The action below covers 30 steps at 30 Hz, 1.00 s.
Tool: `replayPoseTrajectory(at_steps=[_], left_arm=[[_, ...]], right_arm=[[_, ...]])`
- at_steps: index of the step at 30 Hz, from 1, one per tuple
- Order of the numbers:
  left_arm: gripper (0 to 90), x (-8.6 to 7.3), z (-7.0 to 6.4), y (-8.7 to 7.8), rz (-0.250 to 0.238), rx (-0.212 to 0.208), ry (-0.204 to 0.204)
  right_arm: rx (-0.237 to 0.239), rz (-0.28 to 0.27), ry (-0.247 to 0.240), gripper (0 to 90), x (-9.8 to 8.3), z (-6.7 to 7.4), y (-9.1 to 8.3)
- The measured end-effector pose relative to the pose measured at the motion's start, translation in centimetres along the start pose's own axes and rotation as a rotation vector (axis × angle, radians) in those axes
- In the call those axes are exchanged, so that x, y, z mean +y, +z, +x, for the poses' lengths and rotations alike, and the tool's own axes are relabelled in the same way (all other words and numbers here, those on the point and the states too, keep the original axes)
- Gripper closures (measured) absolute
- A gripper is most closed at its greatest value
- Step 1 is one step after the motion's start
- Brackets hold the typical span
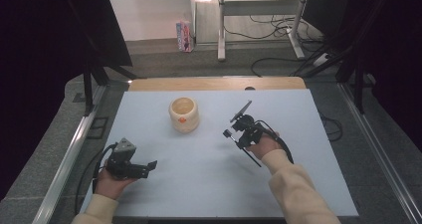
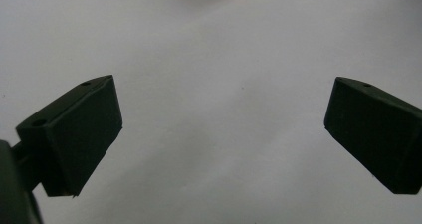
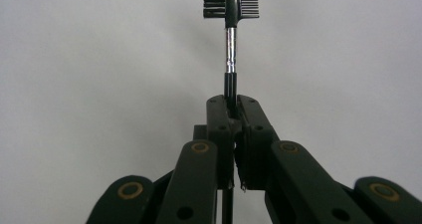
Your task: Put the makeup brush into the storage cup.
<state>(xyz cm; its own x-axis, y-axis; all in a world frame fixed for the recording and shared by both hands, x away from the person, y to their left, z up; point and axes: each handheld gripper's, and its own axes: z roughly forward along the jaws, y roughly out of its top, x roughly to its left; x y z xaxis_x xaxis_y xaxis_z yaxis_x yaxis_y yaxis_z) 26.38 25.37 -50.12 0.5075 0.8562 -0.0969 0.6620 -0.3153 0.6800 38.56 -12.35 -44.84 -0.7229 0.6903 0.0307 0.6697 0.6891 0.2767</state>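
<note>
The right gripper point(image 3: 233, 115) is clenched on a small brush point(image 3: 230, 30), its jaws pressed together around the lower end of the handle. The brush has a thin black handle, a shiny metal collar above it, and a flat head with dark bristles on one side and a fine-toothed comb on the other. In the high view the right gripper point(image 1: 238, 127) holds the brush point(image 1: 241, 111) above the table point(image 1: 199, 184), to the right of the cup point(image 1: 184, 114) and apart from it. The cup is pale, round, and open at the top. The left gripper point(image 1: 149, 167) sits to the near left of the cup, well apart from it, its jaws spread wide with nothing between them.
</note>
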Motion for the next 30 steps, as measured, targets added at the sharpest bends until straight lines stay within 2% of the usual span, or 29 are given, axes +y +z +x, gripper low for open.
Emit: replayPoseTrajectory(at_steps=[10, 18, 30], left_arm=[[2.6, 0.0, 0.0, 0.0, 0.001, 0.001, 0.002], [2.7, 0.0, 0.0, 0.0, 0.002, 0.002, 0.001], [2.7, 0.0, -0.1, 0.1, 0.001, 0.003, 0.0]], right_arm=[[0.03, -0.076, 0.011, 84.8, 0.1, -0.2, -1.6], [0.084, -0.168, 0.049, 84.8, -0.3, -1.0, -2.3], [0.137, -0.234, 0.088, 84.9, -0.8, -1.8, -2.8]])
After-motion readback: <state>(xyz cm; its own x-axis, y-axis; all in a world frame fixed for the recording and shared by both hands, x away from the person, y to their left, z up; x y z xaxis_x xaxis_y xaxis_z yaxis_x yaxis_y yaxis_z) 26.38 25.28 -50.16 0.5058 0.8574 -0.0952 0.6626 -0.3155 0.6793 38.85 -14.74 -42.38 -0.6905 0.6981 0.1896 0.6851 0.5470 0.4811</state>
